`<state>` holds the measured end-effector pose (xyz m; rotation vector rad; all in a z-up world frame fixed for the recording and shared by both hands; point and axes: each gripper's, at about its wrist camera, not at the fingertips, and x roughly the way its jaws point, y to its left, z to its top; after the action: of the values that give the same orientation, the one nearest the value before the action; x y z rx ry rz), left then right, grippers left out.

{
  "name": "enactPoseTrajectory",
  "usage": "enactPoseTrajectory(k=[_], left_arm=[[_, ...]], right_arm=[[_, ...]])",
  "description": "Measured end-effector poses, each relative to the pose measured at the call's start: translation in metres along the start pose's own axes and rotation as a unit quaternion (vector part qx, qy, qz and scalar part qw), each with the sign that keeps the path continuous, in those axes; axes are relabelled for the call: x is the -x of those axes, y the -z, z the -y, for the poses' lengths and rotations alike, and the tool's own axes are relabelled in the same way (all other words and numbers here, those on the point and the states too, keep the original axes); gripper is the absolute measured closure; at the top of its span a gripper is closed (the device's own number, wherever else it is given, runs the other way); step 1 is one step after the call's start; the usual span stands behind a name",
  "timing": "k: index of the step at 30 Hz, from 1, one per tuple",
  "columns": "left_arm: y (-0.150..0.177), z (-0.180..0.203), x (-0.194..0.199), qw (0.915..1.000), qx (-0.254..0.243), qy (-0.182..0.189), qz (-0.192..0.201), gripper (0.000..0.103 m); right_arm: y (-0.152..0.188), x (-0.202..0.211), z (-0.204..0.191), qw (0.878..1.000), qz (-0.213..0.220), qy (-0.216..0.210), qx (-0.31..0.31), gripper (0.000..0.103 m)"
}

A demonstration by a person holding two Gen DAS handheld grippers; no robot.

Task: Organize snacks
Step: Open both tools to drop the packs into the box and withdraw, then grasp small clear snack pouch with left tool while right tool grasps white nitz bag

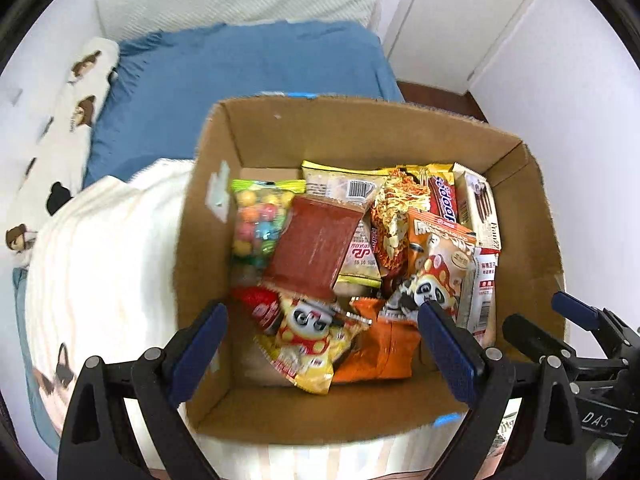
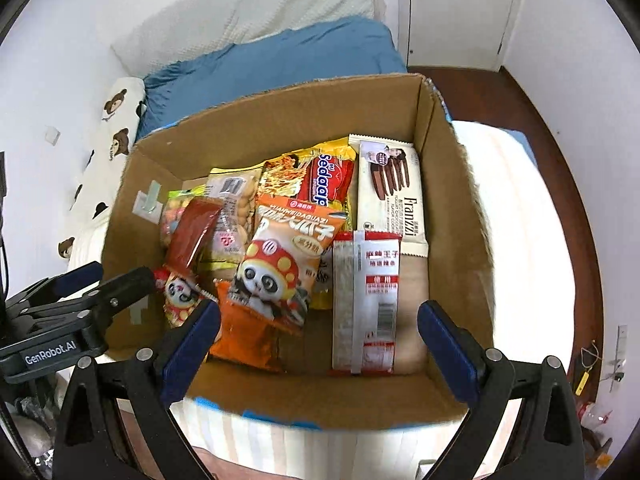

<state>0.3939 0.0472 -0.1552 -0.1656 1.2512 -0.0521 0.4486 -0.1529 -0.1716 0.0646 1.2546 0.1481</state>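
Note:
An open cardboard box (image 1: 360,128) (image 2: 280,120) stands on a bed, filled with several snack packets. My left gripper (image 1: 324,344) hovers open over its near left part, above a yellow panda bag (image 1: 308,340), with nothing between its fingers. A red-brown packet (image 1: 316,244) (image 2: 192,232) lies tilted on top of the pile, beside a bag of coloured candy balls (image 1: 256,220). My right gripper (image 2: 320,344) is open and empty over the near right part, above a long red-and-white packet (image 2: 366,300) and an orange panda bag (image 2: 280,264). A white Franzzi box (image 2: 394,188) lies at the back right.
The box rests on a white quilt (image 1: 100,260) with a blue blanket (image 1: 240,72) behind it. A bear-print pillow (image 2: 116,128) lies along the left wall. A white door (image 1: 460,8) and dark wooden floor (image 2: 560,120) are to the right.

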Motion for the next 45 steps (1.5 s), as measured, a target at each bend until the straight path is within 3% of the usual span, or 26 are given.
enactPoseTrajectory(k=[10, 17, 31, 34, 39, 45], left_arm=[[0.038, 0.013, 0.063, 0.9976, -0.012, -0.018, 0.065, 0.005], [0.072, 0.022, 0.103, 0.9916, -0.025, -0.038, 0.121, 0.005], [0.123, 0.028, 0.154, 0.9856, -0.026, -0.038, 0.163, 0.005], [0.139, 0.027, 0.157, 0.9865, -0.025, -0.036, 0.158, 0.005], [0.18, 0.015, 0.135, 0.9916, -0.02, -0.054, 0.116, 0.005], [0.238, -0.023, 0.069, 0.9971, 0.023, -0.073, 0.002, 0.005]], right_arm=[[0.039, 0.059, -0.015, 0.998, 0.056, 0.007, 0.031, 0.002], [0.07, 0.099, -0.014, 0.995, 0.089, 0.007, 0.037, 0.002], [0.125, 0.162, -0.019, 0.99, 0.134, -0.028, 0.036, 0.002], [0.141, 0.163, -0.014, 0.991, 0.123, -0.043, 0.026, 0.002], [0.178, 0.135, 0.008, 0.996, 0.074, -0.054, -0.012, 0.002], [0.222, 0.081, 0.069, 0.994, 0.004, -0.036, -0.102, 0.002]])
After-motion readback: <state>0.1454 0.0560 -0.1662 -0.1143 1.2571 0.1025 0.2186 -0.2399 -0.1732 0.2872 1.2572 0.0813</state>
